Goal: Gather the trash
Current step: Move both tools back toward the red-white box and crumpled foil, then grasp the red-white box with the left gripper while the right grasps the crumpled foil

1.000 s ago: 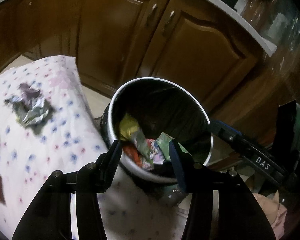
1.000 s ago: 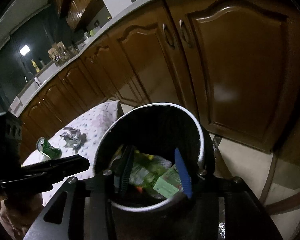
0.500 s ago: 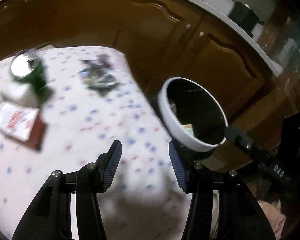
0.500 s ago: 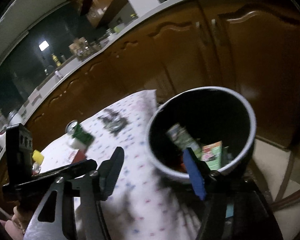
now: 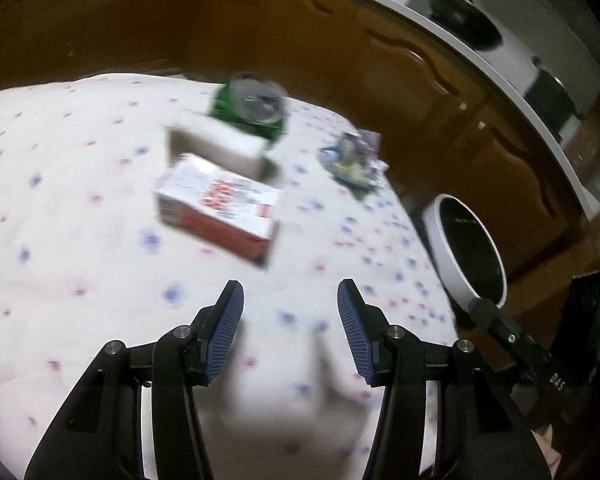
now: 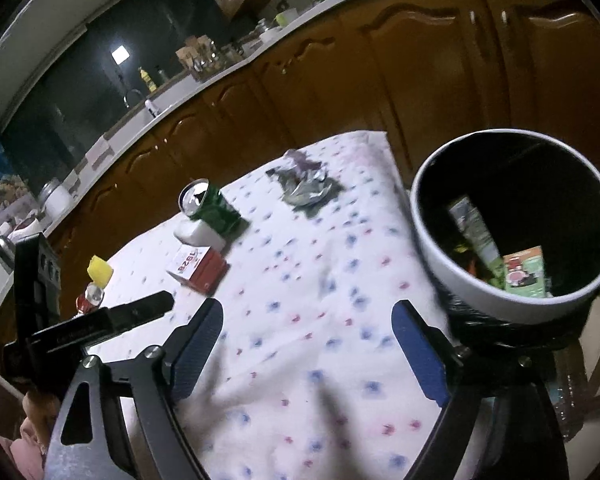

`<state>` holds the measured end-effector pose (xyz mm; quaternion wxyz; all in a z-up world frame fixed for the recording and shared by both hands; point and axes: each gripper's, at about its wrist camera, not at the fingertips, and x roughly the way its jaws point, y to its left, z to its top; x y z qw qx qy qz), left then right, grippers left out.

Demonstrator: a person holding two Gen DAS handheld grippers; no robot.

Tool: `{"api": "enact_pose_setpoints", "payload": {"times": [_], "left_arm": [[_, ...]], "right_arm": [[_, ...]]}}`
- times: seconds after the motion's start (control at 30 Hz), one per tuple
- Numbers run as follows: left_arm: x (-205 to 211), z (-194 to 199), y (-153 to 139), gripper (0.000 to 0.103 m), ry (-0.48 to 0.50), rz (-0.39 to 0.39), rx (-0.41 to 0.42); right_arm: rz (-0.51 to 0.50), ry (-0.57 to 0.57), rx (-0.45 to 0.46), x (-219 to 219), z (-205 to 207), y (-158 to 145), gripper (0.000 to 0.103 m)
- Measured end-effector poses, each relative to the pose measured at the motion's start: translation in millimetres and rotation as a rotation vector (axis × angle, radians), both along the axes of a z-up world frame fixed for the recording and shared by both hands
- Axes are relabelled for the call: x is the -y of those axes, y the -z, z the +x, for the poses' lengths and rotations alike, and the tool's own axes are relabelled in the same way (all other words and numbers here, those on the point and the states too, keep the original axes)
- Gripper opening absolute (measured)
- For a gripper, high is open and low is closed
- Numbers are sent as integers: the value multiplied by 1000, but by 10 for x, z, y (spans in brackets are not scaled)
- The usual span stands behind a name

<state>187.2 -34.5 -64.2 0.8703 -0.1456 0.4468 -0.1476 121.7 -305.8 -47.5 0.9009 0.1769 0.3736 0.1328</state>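
Leftmost, yellow sponge [image 6: 99, 271]; then red-and-white box [image 6: 198, 267], white box [image 6: 198, 234] and green can [image 6: 210, 205] on flowered tablecloth [image 6: 300, 320]. Farther right, crumpled wrapper [image 6: 306, 184]. Beside table edge, white-rimmed bin [image 6: 476, 296] holding trash. Left gripper [image 5: 290, 336] parted, empty. Right gripper [image 6: 306, 354] opening, nothing between.

A home kitchen; wooden cabinets [image 6: 420, 72], white countertop [image 6: 148, 116], sink faucet [image 6: 130, 96].
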Motion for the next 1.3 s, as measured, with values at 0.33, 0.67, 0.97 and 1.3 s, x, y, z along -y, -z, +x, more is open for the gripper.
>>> {"api": "enact_pose_setpoints", "payload": {"times": [0.33,0.67,0.97,1.3], "left_arm": [[-284,193,12,57,-62,18,3],[-337,512,104,68,-75,-5,-59],[-162,709,90,84,-135,-110,-130],[20,982,309,88,-291,-15,-215]], "right_arm": [[-19,-30,-7,-205,151,46,88],[-26,-34,-12,-242,438,49,88],[-36,-35,8,-230,809,9,88],[-65,-36,-5,-230,1529,59,88]]}}
